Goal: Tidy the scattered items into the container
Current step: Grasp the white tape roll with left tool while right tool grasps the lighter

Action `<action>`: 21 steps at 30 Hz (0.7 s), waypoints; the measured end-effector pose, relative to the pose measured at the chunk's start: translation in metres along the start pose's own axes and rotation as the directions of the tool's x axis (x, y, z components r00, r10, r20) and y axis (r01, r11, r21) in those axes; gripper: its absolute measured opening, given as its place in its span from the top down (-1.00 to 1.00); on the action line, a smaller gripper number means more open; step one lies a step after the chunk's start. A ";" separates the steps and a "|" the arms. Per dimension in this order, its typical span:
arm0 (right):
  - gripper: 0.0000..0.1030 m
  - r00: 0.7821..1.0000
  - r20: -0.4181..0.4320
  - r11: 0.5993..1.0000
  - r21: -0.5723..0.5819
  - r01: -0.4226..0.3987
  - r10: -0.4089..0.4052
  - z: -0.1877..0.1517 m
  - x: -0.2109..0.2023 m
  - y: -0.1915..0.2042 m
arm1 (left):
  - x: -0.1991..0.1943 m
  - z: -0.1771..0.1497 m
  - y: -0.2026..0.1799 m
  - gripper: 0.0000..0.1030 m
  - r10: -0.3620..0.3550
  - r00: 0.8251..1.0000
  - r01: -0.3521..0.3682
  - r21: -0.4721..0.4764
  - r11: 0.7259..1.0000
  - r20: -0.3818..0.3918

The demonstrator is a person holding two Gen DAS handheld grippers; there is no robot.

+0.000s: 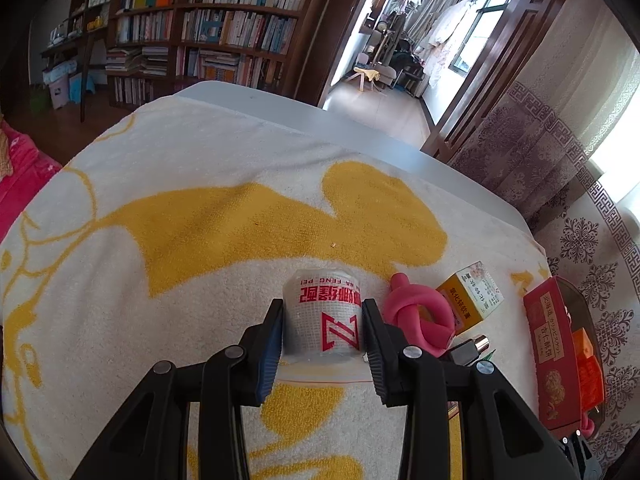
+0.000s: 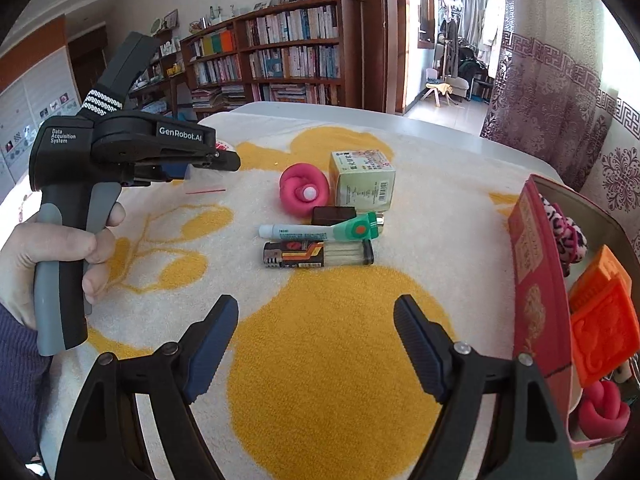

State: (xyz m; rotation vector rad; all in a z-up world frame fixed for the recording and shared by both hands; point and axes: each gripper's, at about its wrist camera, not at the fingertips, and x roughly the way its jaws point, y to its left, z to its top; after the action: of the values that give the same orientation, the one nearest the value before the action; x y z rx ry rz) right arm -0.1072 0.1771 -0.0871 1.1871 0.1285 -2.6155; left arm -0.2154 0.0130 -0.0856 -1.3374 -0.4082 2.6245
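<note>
Bookshelf-lined room, tabletop (image 2: 420, 128) under white-yellow towel (image 2: 320, 340). Left claw (image 1: 323, 330) clamped on clear-wrapped gauze roll (image 1: 322, 312). Right claw (image 2: 316, 344) apart, empty. Ahead: pink knot (image 2: 304, 194), yellow box (image 2: 362, 178), tube (image 2: 316, 232), lighter (image 2: 316, 255) unsorted. Container (image 2: 624, 236) right, partly filled.

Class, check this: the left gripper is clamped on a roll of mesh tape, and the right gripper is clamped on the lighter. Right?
Half right. The left gripper does clamp the tape roll, but the right wrist view shows the right gripper open and empty, short of the lighter.
</note>
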 end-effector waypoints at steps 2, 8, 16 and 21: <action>-0.61 0.998 -0.056 0.999 -0.045 0.002 -0.005 0.004 0.010 0.009 | -0.001 -0.001 -0.003 0.23 -0.006 1.000 0.006 0.008 1.000 0.002; -0.61 0.991 -0.125 0.996 -0.081 0.028 -0.038 0.023 0.033 0.014 | -0.004 -0.003 -0.005 0.23 -0.024 1.000 0.024 0.006 1.000 -0.001; -0.62 0.986 -0.168 1.000 -0.017 0.007 -0.010 0.038 0.065 -0.009 | 0.002 -0.003 -0.002 0.23 -0.025 1.000 0.025 -0.007 1.000 -0.016; -0.63 0.991 -0.131 1.000 -0.025 -0.014 0.010 0.035 0.065 -0.011 | 0.005 -0.005 -0.006 0.23 -0.021 0.999 0.021 0.009 1.000 -0.024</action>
State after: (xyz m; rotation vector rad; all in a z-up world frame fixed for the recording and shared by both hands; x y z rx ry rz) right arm -0.1764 0.1682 -0.1129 1.3455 0.1792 -2.5174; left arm -0.2138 0.0206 -0.0907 -1.3533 -0.4042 2.5879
